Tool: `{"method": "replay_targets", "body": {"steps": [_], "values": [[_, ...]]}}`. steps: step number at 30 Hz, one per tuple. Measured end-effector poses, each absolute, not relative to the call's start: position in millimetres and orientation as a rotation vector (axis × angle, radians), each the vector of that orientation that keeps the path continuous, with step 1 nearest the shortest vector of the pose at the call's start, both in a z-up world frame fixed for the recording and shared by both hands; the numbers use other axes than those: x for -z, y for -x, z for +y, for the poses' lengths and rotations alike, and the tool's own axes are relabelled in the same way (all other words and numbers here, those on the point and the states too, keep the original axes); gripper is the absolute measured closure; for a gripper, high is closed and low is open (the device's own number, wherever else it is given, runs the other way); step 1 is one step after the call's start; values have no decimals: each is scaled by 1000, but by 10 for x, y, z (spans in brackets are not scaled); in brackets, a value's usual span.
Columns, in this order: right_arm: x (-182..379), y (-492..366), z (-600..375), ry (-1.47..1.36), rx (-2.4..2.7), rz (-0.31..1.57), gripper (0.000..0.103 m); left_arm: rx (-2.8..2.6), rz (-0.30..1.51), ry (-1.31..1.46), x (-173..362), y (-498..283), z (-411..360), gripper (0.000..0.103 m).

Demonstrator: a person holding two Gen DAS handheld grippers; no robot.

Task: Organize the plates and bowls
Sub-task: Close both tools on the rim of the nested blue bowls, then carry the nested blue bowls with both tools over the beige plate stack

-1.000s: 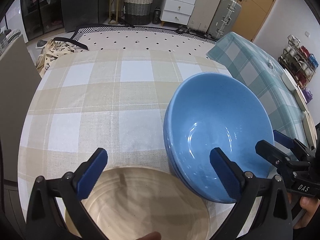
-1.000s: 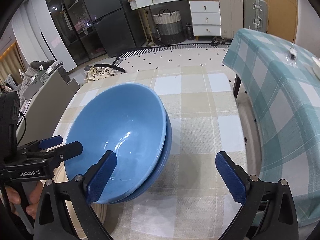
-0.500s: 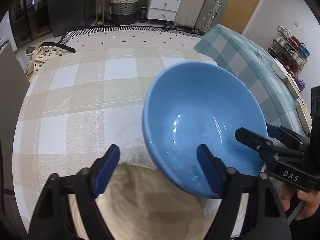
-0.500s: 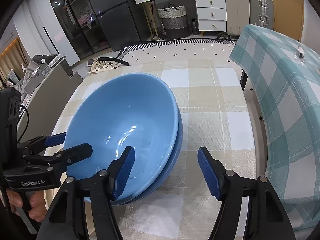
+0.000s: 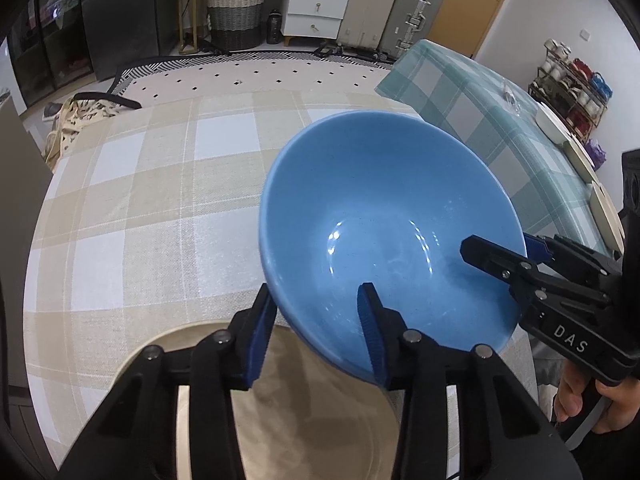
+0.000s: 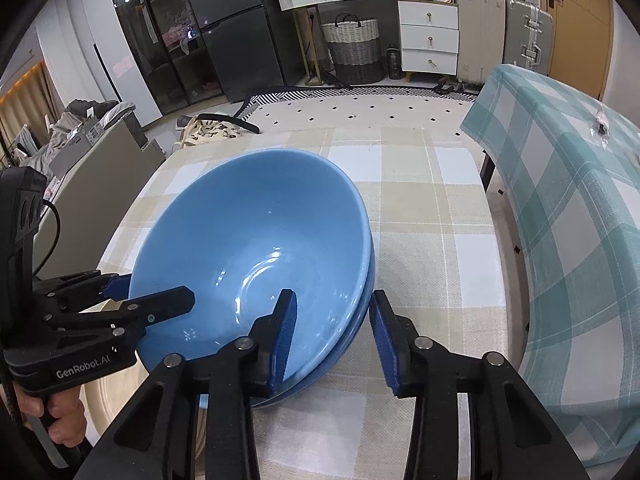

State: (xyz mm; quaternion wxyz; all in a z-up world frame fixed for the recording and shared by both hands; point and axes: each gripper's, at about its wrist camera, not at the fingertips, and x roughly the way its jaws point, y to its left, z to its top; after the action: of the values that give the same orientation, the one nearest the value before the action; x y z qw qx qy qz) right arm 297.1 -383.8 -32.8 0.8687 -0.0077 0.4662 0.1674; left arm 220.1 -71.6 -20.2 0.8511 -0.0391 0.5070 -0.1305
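Blue bowl [image 6: 256, 248]: the landmark; it sits nested in a second blue bowl [image 6: 352, 320] on the checked tablecloth [image 6: 432, 216], rim tilted.
Lower bowl: only its rim shows, under the top bowl's edge on the right gripper's side.
Left gripper [image 5: 316, 330]: jaws closing over the top bowl's near rim, one pad outside, one inside; they look narrow but I cannot tell whether both pads press yet.
Right gripper [image 6: 334, 338]: jaws closing on the opposite part of the rim; the inner pad is inside the bowl, the outer pad stands just beside both rims.
Beige plate [image 5: 312, 432]: lies under the left gripper, just beside the bowl's near edge.
Step, as I judge it: take the bowl by two sides of its rim.
Doing it well: let both pairs close fully before lifting, then raise both sides together.
Risk: the right pair may pinch both rims, dragging the lower bowl along; glazed rims can slip.
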Motion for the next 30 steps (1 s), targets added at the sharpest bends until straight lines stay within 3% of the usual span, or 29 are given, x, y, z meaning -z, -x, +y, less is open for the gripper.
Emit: {"method": "replay_targets", "body": {"steps": [30], "values": [[90, -2847, -3854, 16, -352, 926, 65, 272, 1043, 88, 20, -2095, -712, 65]]}}
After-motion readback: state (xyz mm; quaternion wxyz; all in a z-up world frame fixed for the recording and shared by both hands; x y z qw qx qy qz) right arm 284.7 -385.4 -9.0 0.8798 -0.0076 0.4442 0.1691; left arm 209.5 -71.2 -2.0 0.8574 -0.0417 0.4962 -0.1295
